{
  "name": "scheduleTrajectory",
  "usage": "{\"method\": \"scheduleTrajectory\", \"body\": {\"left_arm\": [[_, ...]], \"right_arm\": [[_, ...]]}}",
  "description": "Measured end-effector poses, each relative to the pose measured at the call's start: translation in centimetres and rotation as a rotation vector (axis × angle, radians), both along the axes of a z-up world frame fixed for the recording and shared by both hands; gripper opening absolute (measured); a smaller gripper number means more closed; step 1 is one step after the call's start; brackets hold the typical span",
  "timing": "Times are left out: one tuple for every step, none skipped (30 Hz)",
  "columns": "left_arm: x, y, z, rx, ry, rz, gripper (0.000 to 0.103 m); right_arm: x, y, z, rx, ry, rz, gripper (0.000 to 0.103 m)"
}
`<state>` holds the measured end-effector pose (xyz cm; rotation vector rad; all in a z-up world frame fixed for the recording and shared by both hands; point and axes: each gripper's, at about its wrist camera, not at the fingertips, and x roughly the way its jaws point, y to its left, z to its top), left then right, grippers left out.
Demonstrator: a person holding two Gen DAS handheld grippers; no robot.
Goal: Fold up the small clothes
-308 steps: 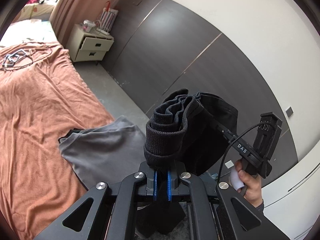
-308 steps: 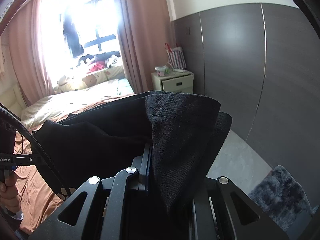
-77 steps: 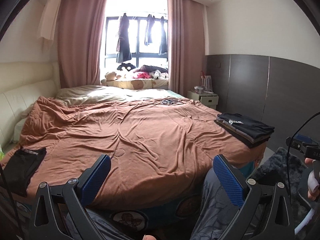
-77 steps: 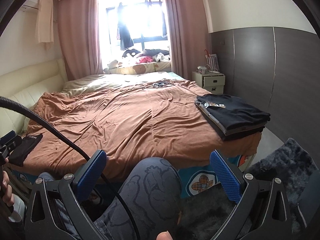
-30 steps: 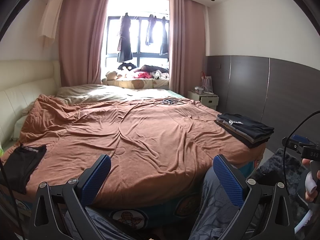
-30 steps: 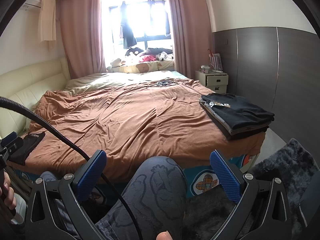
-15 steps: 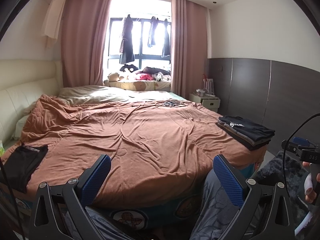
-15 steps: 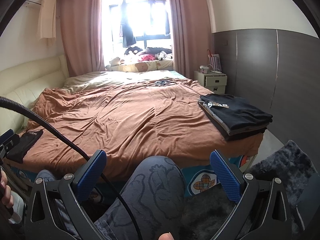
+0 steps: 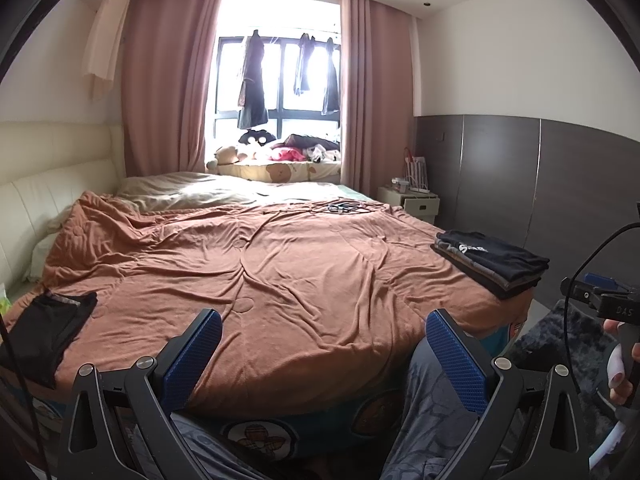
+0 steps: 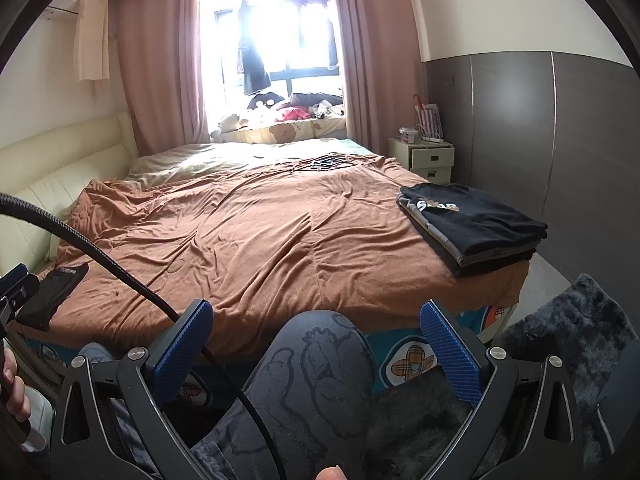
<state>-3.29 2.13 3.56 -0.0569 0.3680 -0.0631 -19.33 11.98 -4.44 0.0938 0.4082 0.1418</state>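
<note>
A stack of folded dark clothes (image 9: 494, 262) lies on the bed's right front corner, with a black printed shirt on top; it also shows in the right wrist view (image 10: 472, 222). A dark unfolded garment (image 9: 46, 322) lies at the bed's left front edge, also in the right wrist view (image 10: 54, 292). My left gripper (image 9: 322, 350) is open and empty, held back from the bed's foot. My right gripper (image 10: 318, 342) is open and empty above the person's knee (image 10: 316, 364).
The bed carries a rumpled brown blanket (image 9: 272, 268). Cables (image 9: 344, 208) lie at its far side. A white nightstand (image 10: 430, 158) stands by the dark wall panels. A dark shaggy rug (image 10: 572, 332) lies on the floor at right. A black cable (image 10: 100, 252) crosses the right wrist view.
About ten seconds ago both grippers were shut on a black garment; now both are open and empty, and it lies on the stack. In the last second the views only shifted slightly.
</note>
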Motion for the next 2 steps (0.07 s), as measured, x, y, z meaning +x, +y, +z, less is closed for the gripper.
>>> {"method": "scheduleTrajectory", "body": {"left_arm": [[-0.01,0.03,0.03,-0.001,-0.001,0.001,0.103],[0.00,0.07,0.11,-0.002,-0.001,0.001,0.103]], "right_arm": [[-0.03,-0.02,0.02,-0.001,-0.002,0.000,0.103],[-0.04,-0.05,-0.06,-0.001,-0.003,0.001,0.103]]}}
